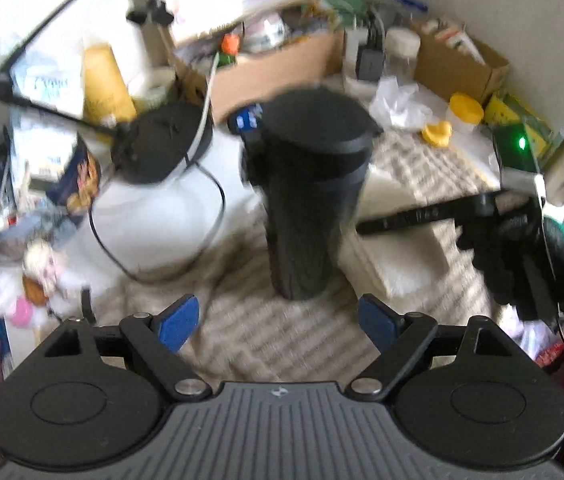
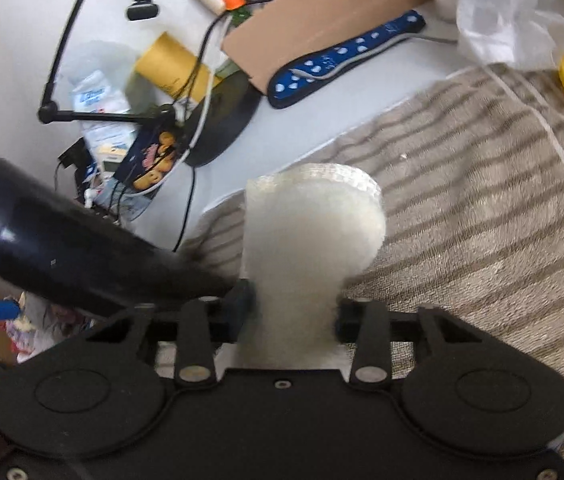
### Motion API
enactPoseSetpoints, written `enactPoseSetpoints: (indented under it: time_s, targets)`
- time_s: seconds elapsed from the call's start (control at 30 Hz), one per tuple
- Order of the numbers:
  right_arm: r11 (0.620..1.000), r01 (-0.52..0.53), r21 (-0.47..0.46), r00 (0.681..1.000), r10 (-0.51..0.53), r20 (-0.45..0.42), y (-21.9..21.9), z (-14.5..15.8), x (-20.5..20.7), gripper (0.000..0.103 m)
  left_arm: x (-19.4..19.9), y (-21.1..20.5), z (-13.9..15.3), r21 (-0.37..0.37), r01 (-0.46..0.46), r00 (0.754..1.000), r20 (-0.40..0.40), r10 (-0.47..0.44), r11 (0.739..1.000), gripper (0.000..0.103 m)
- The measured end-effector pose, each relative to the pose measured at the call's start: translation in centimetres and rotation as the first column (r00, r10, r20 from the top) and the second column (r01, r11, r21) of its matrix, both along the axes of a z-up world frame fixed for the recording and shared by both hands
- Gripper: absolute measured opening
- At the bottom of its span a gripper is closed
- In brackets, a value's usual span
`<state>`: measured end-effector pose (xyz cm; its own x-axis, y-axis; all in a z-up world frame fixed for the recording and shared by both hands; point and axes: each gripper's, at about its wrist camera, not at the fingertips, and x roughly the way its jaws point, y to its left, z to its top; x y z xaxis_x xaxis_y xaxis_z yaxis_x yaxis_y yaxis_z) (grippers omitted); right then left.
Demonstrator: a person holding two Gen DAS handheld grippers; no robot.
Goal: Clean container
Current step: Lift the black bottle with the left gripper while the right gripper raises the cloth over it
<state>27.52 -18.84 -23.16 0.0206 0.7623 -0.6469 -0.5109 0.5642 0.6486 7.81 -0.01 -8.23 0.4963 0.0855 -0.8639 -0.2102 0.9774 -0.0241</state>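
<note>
a: where's the container sitting for you?

b: i see the black container [image 1: 314, 196] upright with its lid on, standing on the striped towel [image 1: 265, 344] straight ahead of my left tongs [image 1: 277, 322]. those tongs are spread wide and holding nothing.

a: and the right side?

b: my right tongs [image 2: 294, 312] are pinching a white sponge [image 2: 310, 248], which sticks out forward over the towel. from that camera the container lies across the lower left, just beside the sponge; whether they touch, i cannot tell.
</note>
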Motion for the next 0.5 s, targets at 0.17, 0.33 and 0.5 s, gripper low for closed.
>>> enactPoseSetpoints:
  time_s: [0.17,0.33,0.5]
  targets:
    - [0.999,0.038,0.029,0.999,-0.039,0.035,-0.2,2.3,-1.9,0.022,0.0,1.9,-0.1,-0.054,0.004,0.994,0.106,0.002,0.999,0.087]
    - [0.999,0.035,0.041,0.996,-0.038,0.081,-0.8,5.0,-2.8,0.022,0.0,1.8,-0.9,-0.12,0.037,0.989,0.144,-0.02,0.992,0.087]
    - [0.999,0.009,0.048,0.99,-0.016,0.142,-0.9,7.7,-3.1,0.022,0.2,1.1,-1.5,-0.094,0.068,0.978,0.203,-0.048,0.993,0.087]
